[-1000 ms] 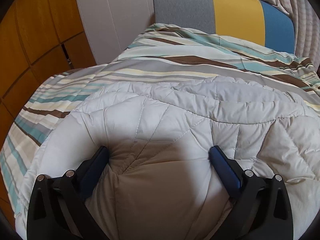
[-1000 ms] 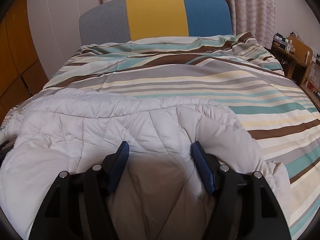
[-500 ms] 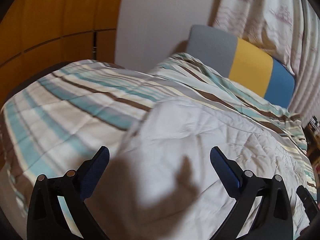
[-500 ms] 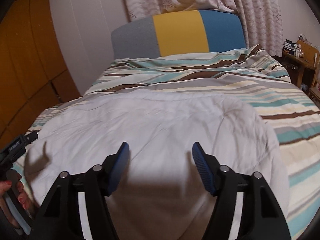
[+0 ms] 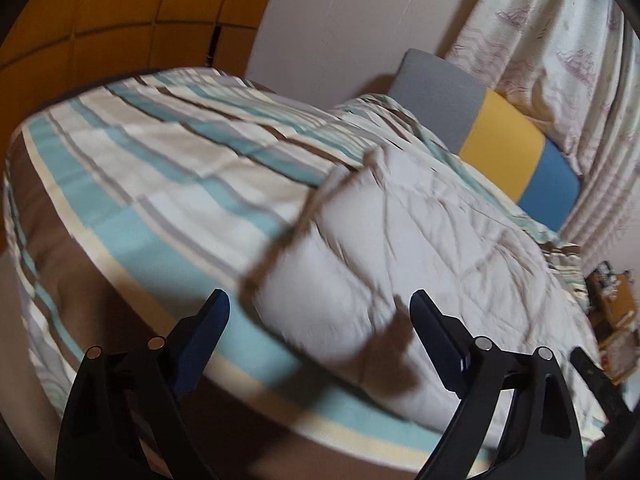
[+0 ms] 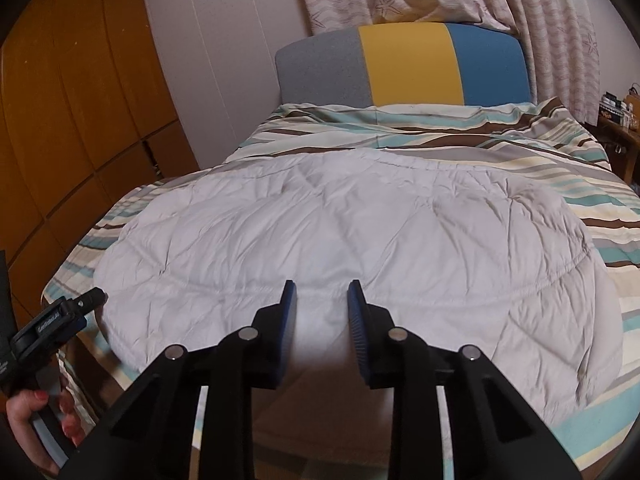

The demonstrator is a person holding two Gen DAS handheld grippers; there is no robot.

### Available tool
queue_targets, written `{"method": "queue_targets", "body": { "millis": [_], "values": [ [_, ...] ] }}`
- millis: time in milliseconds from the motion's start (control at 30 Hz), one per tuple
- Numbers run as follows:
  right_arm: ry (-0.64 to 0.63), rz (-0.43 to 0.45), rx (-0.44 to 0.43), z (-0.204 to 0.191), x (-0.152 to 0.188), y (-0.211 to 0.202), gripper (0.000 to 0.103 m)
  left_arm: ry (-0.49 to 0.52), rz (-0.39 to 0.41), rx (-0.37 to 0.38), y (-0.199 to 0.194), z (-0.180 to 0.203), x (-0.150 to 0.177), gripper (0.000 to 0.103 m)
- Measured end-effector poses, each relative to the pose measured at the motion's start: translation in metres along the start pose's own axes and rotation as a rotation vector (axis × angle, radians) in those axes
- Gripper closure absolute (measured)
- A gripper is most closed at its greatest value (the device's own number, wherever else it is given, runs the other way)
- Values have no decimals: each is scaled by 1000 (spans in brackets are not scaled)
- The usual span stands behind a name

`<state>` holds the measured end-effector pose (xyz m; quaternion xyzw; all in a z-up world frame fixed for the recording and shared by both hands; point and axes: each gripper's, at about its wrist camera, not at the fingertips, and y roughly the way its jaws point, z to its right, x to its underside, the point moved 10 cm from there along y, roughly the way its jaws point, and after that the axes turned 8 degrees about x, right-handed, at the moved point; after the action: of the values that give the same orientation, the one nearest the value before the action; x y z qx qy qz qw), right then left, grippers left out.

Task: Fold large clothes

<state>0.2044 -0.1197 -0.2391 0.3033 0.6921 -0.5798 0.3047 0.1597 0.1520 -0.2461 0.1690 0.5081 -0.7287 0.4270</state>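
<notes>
We see the pale quilted jacket (image 6: 360, 240) spread flat across the striped bed cover (image 6: 600, 184), reaching from the near edge of the bed towards the grey, yellow and blue headboard (image 6: 404, 68).

The right hand-held gripper (image 6: 322, 308) hangs above the jacket's near hem, about at its middle. Its jaws have just been closing and now stand narrowly apart; no cloth is between them, and the blue pads (image 6: 356, 320) press on nothing.

The left hand-held gripper (image 5: 320, 312) is off the jacket's near left corner, over the edge of the bed. Its jaws have just eased in a little but stand wide apart and empty; the jacket's corner shows through the gap, lying below on the cover, apart from both pads.

The left wrist view is smeared by motion, so we cannot make out the jacket's seams or the brown edge along its side. In the right wrist view, the left hand-held gripper is cut off at the lower left, with only part of the hand (image 6: 28, 424) holding it visible. Both gripper bodies hide the jacket's nearest hem.
</notes>
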Motion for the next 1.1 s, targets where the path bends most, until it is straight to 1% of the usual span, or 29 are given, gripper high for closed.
{"method": "queue_targets", "body": {
  "millis": [33,67,133,233,300,333,433,500,567,700,733,767,800,867,933,967,1033,1100],
  "values": [
    [-5,-3,1,-1,4,0,82,-13,-6,35,0,3,6,12],
    [-15,-12,1,-2,9,3,87,-19,-12,54,1,6,10,12],
    [-29,-28,6,-4,15,9,89,-37,-31,95,3,13,19,12],
    [-76,-51,37,-3,26,23,89,-57,-74,142,14,21,30,18],
    [-108,-71,53,-2,36,36,90,-89,-87,162,21,21,32,18],
    [-114,-74,54,-2,40,41,90,-117,-93,187,26,22,32,18],
    [-140,-77,67,-2,47,49,90,-144,-93,227,34,27,28,18],
    [-137,-77,69,-1,48,49,90,-153,-82,236,40,30,25,19],
    [-132,-72,65,0,49,50,90,-195,-61,235,45,27,22,26],
    [-125,-69,58,1,49,49,90,-260,-20,234,49,25,15,32],
    [-124,-68,57,1,48,49,90,-276,-13,244,50,24,13,36],
    [-122,-66,55,1,48,48,90,-306,-2,255,51,21,12,43],
    [-119,-64,52,1,48,48,90,-333,3,262,52,18,13,47],
    [-115,-61,50,1,47,47,90,-390,5,291,52,17,14,59],
    [-112,-60,46,1,48,47,90,-432,4,315,51,19,14,68],
    [-111,-59,44,0,48,46,90,-438,9,314,49,20,12,72],
    [-107,-59,39,1,48,46,90,-419,22,306,44,25,7,76],
    [-105,-55,38,1,49,45,91,-381,45,307,36,36,-2,78]
  ]
}}
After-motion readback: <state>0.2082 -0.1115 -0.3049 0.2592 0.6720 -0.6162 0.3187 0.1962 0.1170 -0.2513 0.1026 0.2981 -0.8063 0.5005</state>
